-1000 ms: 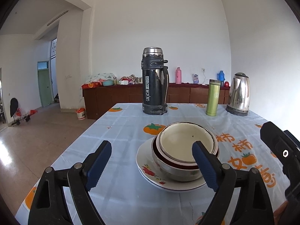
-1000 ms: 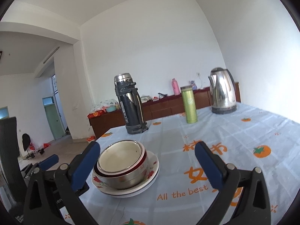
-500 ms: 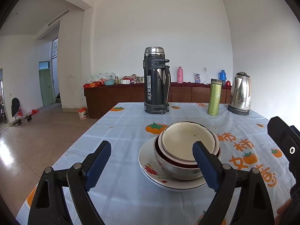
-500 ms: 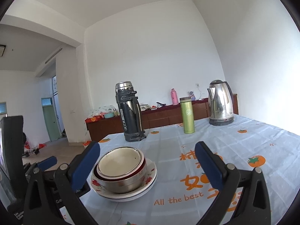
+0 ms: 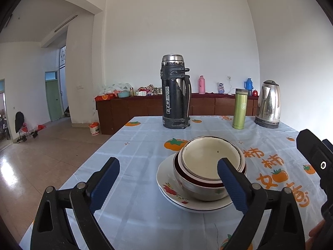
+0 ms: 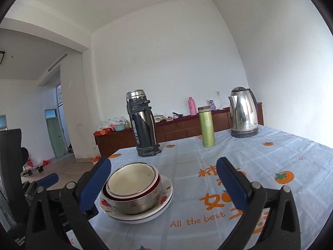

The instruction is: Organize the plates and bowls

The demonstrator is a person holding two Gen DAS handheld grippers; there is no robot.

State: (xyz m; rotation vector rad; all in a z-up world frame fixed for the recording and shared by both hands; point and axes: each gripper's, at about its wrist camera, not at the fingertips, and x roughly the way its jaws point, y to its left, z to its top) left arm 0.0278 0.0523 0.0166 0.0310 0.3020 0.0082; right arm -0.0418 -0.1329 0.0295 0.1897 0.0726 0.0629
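though unobstructed, flask [image 5: 175, 91] behind bowls [image 5: 208, 166]

Nested bowls [image 5: 209, 167] sit on stacked plates [image 5: 177, 195] near the table's [image 5: 145, 141] front; behind stand a big flask [image 5: 175, 91], then rightward a slim tumbler [image 5: 239, 108] and kettle [image 5: 269, 104].

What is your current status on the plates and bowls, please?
Left tongs opening, nothing between; right tongs open, empty. Bowls nested on stacked plates. Nothing in the way.
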